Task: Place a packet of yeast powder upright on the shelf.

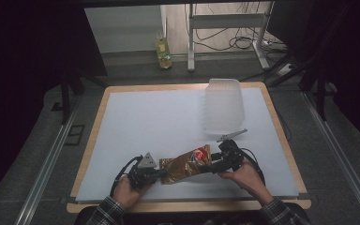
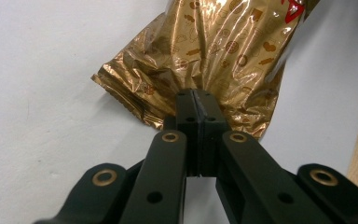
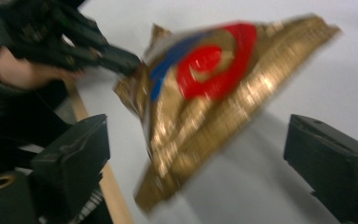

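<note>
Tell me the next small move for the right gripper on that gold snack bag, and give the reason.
Probably ease the right gripper forward and close it on the free end of the gold snack bag. The left gripper already pinches the bag's other end shut, while in the right gripper view the jaws stand wide apart with the bag between them, untouched.

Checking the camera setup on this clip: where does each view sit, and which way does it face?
High view: above the person's side, looking forward and down on the table; forearms, both hands.
Left gripper view: rides the left gripper, looking along shut jaws clamping the gold snack bag.
Right gripper view: rides the right gripper, jaws apart, facing the bag; the other hand beyond.
All share the bag.
</note>
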A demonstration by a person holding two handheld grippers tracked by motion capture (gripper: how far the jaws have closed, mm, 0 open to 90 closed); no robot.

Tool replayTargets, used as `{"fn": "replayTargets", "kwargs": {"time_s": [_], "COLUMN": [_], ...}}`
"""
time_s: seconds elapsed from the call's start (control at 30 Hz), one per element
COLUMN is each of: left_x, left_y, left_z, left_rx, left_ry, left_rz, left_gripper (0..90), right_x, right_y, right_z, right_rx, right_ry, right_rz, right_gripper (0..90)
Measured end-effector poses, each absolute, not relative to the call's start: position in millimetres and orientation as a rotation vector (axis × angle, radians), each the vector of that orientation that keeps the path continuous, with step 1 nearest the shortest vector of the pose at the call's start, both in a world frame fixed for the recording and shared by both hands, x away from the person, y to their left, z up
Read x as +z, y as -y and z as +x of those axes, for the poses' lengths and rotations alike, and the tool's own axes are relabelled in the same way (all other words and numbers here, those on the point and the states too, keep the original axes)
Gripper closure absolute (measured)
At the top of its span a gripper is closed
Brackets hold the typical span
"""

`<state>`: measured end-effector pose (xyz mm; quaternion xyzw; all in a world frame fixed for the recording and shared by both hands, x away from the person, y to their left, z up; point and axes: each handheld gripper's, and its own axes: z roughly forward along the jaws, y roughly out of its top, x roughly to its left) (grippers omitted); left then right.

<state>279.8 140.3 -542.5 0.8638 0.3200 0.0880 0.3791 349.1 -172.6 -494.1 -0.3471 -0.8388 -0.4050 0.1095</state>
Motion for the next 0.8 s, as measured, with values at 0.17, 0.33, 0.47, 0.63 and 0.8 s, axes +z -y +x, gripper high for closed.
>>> {"fn": "replayTargets", "kwargs": {"time_s": [0.17, 0.33, 0.47, 0.63, 0.8], "left_x": [-542, -542, -542, -542, -537], "left_y": [-140, -140, -141, -141, -144], "left_z": [280, 280, 280, 279, 277], "left_rx": [0.225, 0.223, 0.222, 0.222, 0.240], "left_ry": [-0.816, -0.817, -0.813, -0.809, -0.786], "left_rz": [2.206, 2.206, 2.205, 2.204, 2.213], "left_gripper": [89.9, 89.9, 89.9, 89.8, 81.8], "right_x": [-496, -500, -503, -504, -500], "right_y": [162, 151, 145, 140, 141], "right_z": [357, 364, 366, 366, 365], "right_rx": [-1.198, -1.166, -1.151, -1.145, -1.194], "right_ry": [2.367, 2.347, 2.384, 2.395, 2.363], "right_rz": [-1.053, -1.058, -1.043, -1.029, -0.994], "right_gripper": [31.7, 43.6, 48.5, 59.9, 69.3]}}
